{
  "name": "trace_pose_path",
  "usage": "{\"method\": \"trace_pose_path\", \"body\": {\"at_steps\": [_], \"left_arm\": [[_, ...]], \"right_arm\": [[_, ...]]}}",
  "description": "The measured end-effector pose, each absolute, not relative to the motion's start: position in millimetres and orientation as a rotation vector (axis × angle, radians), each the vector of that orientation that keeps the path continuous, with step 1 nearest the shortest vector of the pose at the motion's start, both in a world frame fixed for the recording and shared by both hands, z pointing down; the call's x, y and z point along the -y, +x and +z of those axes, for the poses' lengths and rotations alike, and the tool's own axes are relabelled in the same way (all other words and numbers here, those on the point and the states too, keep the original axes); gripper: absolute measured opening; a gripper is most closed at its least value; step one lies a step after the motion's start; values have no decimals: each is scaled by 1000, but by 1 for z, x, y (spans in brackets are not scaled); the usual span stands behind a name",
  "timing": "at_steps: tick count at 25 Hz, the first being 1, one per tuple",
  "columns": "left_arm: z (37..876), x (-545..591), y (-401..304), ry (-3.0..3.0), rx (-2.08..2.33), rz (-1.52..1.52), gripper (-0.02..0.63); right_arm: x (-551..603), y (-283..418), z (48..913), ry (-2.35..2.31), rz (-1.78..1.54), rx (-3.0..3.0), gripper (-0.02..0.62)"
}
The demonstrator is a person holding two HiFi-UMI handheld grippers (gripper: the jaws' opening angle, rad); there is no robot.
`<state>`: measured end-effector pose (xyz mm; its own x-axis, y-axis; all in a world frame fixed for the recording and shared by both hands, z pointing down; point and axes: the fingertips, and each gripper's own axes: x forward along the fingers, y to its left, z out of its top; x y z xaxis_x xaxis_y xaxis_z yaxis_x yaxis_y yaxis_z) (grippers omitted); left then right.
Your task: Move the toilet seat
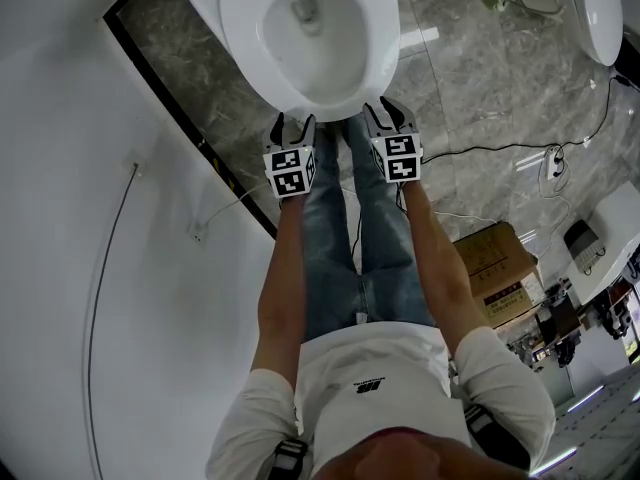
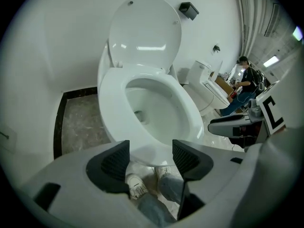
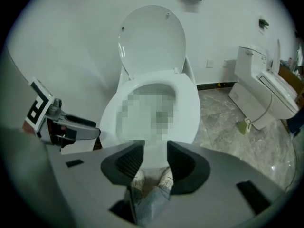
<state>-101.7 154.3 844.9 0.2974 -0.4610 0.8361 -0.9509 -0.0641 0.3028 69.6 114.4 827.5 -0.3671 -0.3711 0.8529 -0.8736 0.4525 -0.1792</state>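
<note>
Just past the person's jeans-clad legs (image 1: 325, 248), the left gripper (image 1: 293, 123) and right gripper (image 1: 390, 113) sit at the front rim of the toilet seat (image 1: 243, 43) — both with fingers spread, pinching nothing. The seat lies flat on the bowl; behind it the lid (image 2: 145, 32) stands upright against the wall.

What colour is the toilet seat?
The toilet seat is plain white, clearest in the left gripper view.
</note>
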Motion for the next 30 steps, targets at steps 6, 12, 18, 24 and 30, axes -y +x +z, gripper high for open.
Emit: {"method": "trace_pose_path", "body": {"at_steps": [6, 12, 18, 24, 30], "left_arm": [[855, -158, -102, 1609, 1307, 649, 292], [860, -155, -103, 1577, 1312, 612, 318], [866, -150, -104, 1538, 1328, 594, 345], [880, -152, -110, 1479, 1343, 627, 380], [887, -153, -101, 1470, 1276, 626, 380]], "right_arm": [[-112, 76, 844, 1083, 903, 1900, 223], [-111, 79, 858, 1146, 1042, 1860, 279], [-109, 81, 873, 1203, 1186, 1816, 321], [-108, 74, 883, 1155, 1248, 1815, 328], [-110, 72, 884, 1158, 1248, 1820, 327]]}}
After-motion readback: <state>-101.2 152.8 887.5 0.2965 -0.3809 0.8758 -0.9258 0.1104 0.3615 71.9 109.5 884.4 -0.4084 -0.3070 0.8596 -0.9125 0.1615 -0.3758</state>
